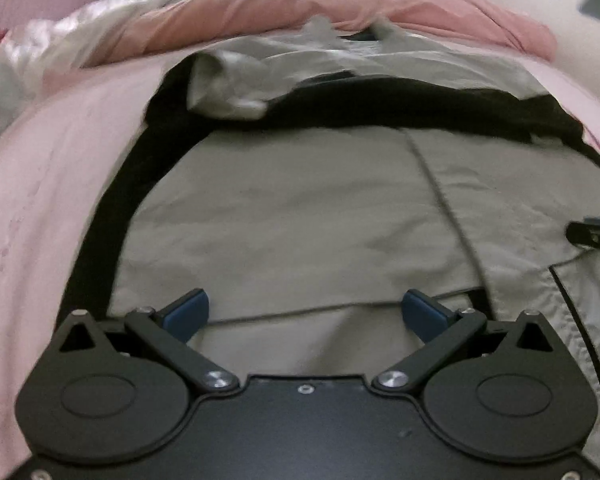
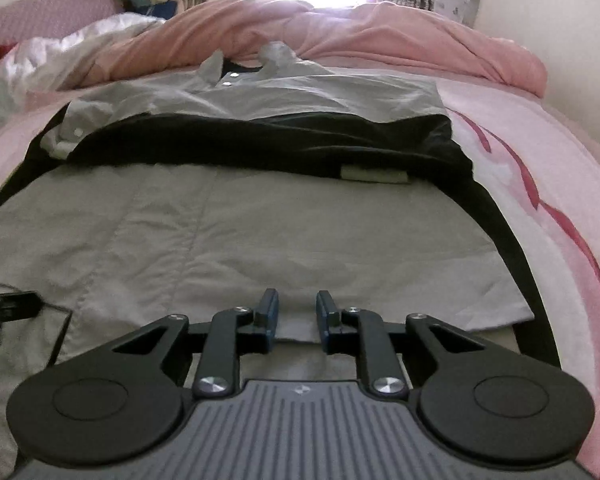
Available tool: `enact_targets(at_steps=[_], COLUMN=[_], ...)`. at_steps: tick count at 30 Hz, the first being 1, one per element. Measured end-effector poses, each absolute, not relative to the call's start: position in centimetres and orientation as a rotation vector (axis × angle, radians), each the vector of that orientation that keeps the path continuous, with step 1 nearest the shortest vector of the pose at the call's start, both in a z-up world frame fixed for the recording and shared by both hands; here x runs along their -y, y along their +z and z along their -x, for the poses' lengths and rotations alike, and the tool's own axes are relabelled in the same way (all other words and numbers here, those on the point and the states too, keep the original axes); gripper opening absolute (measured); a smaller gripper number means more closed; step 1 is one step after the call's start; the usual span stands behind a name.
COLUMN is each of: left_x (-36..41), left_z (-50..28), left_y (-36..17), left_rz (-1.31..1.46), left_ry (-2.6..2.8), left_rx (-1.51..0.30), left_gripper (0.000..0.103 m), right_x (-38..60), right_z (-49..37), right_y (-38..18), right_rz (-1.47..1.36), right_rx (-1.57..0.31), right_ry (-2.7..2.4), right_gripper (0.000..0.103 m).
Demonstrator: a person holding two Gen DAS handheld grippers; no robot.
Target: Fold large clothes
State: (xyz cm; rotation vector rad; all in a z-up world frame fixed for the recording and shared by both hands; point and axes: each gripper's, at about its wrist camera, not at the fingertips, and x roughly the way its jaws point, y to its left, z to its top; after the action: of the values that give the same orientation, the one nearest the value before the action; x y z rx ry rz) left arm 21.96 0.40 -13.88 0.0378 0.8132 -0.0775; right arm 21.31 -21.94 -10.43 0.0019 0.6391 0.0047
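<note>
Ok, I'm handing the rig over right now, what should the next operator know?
Left gripper: open wide over the near hem of the grey shirt, holding nothing.
Right gripper: jaws narrowly apart at the same hem, no grip visible.
The shirt lies flat on the pink sheet, collar at the far end, with a black garment across its middle.
Done: garment spread out.
Left: grip the hem and fold; no clear fold yet.
</note>
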Motion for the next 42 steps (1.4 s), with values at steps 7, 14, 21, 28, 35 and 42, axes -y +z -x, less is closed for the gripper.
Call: enact_targets(at_steps=[7, 14, 21, 28, 35, 42], left_x=[-4.6, -7.8, -11.9, -11.1, -10.8, -8.9], left_z=[-20.7, -19.6, -18.2, -18.3, -18.3, -17.2], left_y=[-13.6, -13.5, -13.2, -13.1, -13.5, -12.6], left_rz=[-0.046, -0.036, 0.059, 0.028, 0.02, -0.03], left_ry=[-0.005, 0.08, 0.1, 0.027, -0.018, -0.042], left_rx=[-0.827, -0.841, -0.927, -0.954, -0.908, -0.83], left_gripper=[0.103, 0.103, 0.103, 0.103, 0.103, 0.018], right_x=[23.7, 27.2, 33.4, 34.3, 35.2, 35.3], right_z=[-20.3, -19.5, -15.8, -13.7, -14.4, -12.9], right_y=[-10.2, -10.4, -10.6, -11.3, -11.7, -12.4], right_rz=[-0.005, 0.024, -0.114, -0.113, -0.181, -0.114], right_rx=[-0.658, -0.677, -0.753, -0.775, -0.749, -0.67], right_ry=[-0.062, -0.238, -0.26, -0.227, -0.172, -0.128], right_gripper=[0.025, 0.026, 0.065, 0.074, 0.087, 0.078])
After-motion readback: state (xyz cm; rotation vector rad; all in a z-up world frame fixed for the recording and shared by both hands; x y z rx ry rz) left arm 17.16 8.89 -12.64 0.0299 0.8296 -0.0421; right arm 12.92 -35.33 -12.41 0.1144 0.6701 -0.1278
